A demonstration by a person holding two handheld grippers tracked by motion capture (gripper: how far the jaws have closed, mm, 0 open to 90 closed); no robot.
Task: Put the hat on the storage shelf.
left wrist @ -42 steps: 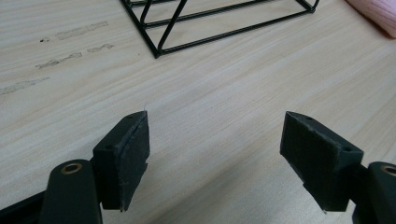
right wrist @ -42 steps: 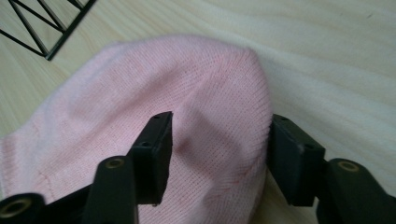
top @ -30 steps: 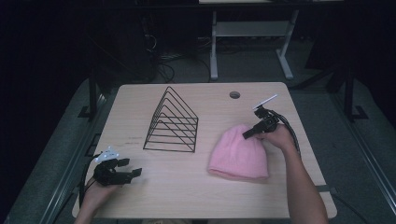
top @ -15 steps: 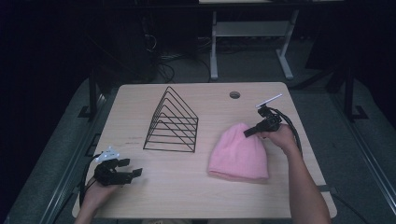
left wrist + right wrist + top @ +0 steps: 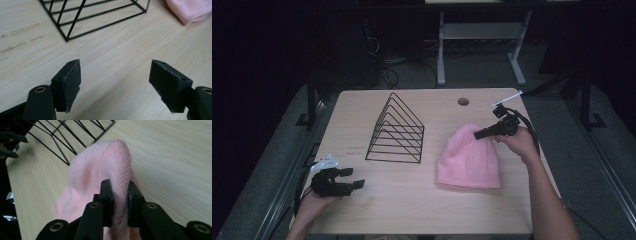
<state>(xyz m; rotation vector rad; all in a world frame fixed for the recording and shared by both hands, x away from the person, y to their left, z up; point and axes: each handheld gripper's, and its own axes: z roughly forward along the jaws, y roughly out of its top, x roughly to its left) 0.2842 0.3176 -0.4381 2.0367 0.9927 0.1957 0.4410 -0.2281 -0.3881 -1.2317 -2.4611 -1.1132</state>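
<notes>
A pink knit beanie [image 5: 468, 159] lies on the right half of the wooden table [image 5: 412, 200], its crown pointing to the far side. My right gripper [image 5: 478, 133] is shut on that crown, and the right gripper view shows the pink knit [image 5: 105, 167] pinched between both jaws and lifted slightly. My left gripper [image 5: 356, 178] rests low at the table's near left corner, open, with bare wood between its fingers [image 5: 68, 82]. A black wire rack [image 5: 396, 131] shaped like a triangle stands in the middle of the table, between the two grippers.
A round cable hole [image 5: 463, 101] sits near the table's far edge. The rack's base corner [image 5: 66, 38] is just ahead of the left gripper, and the beanie's edge [image 5: 190, 10] shows at upper right there. A white desk frame [image 5: 482, 35] stands on the floor behind.
The right gripper has shifted a little to the right and away, keeping its hold on the beanie's crown. The left gripper has not moved.
</notes>
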